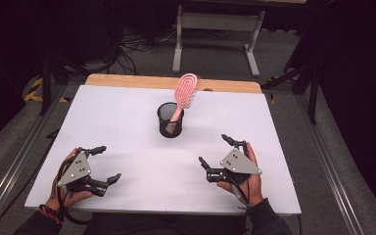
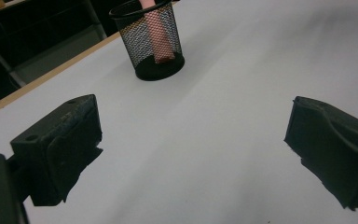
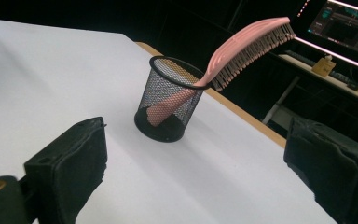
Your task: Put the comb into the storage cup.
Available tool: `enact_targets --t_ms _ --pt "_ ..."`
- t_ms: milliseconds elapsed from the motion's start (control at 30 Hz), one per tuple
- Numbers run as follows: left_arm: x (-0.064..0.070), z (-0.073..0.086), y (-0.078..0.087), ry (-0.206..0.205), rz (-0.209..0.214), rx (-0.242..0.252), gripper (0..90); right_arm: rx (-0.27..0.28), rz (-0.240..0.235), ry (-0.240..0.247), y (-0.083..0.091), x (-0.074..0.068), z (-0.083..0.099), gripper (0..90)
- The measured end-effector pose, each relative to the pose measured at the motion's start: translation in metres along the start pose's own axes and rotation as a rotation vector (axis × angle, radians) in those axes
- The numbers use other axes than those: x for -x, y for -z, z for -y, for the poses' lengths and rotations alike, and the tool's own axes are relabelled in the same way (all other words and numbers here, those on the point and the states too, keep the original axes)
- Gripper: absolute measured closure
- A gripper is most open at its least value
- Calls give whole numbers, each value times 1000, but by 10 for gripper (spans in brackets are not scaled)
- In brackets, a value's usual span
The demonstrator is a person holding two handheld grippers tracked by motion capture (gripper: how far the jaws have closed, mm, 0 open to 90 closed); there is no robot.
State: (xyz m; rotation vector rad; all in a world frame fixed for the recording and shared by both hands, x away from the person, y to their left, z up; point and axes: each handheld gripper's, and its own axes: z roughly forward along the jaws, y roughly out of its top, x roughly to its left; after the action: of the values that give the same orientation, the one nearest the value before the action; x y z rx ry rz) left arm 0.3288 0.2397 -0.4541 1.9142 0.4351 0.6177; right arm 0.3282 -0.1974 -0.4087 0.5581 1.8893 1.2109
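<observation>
My white rectangular tabletop (image 1: 127, 132) has a pale wooden strip along its far edge (image 1: 127, 81). Beyond it, grey floor (image 1: 215, 56) carries tangled black cables (image 1: 132, 46) and a white metal table frame (image 1: 218, 29). The surroundings are dark.

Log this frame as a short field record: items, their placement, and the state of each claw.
surface: white table
cup: black mesh cup, upright, mid-table
brush: pink hairbrush, handle down in the cup, head leaning over the rim
left claw: open, empty, near edge, apart from the cup
right claw: open, empty, near edge, apart from the cup
</observation>
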Motion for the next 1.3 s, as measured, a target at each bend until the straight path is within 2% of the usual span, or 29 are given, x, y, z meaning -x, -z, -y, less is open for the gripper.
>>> enact_targets --t_ms 67,333,467,633,867,900,967,1167,1300 --pt "0 0 -1 -5 4 -3 42 -8 -2 -10 1 0 4 64" --pt "1 0 -2 -3 2 -5 42 -23 -6 2 8 -1 15 54" --pt "0 0 -2 -2 2 -4 42 -12 -15 -33 11 1 21 54" --pt "0 0 -2 1 2 -5 41 -39 14 -31 16 5 34 42" --pt "0 0 -1 5 0 1 41 -59 46 -49 26 14 45 36" --pt "0 0 -1 2 -2 2 41 -60 53 -63 28 17 47 35" --pt "0 -1 0 4 -4 7 41 -59 54 -88 29 20 50 36" --pt "1 -1 0 3 -4 8 38 -67 56 -74 31 21 54 35" --pt "1 -2 0 1 -3 11 37 -58 58 -84 32 22 56 36"
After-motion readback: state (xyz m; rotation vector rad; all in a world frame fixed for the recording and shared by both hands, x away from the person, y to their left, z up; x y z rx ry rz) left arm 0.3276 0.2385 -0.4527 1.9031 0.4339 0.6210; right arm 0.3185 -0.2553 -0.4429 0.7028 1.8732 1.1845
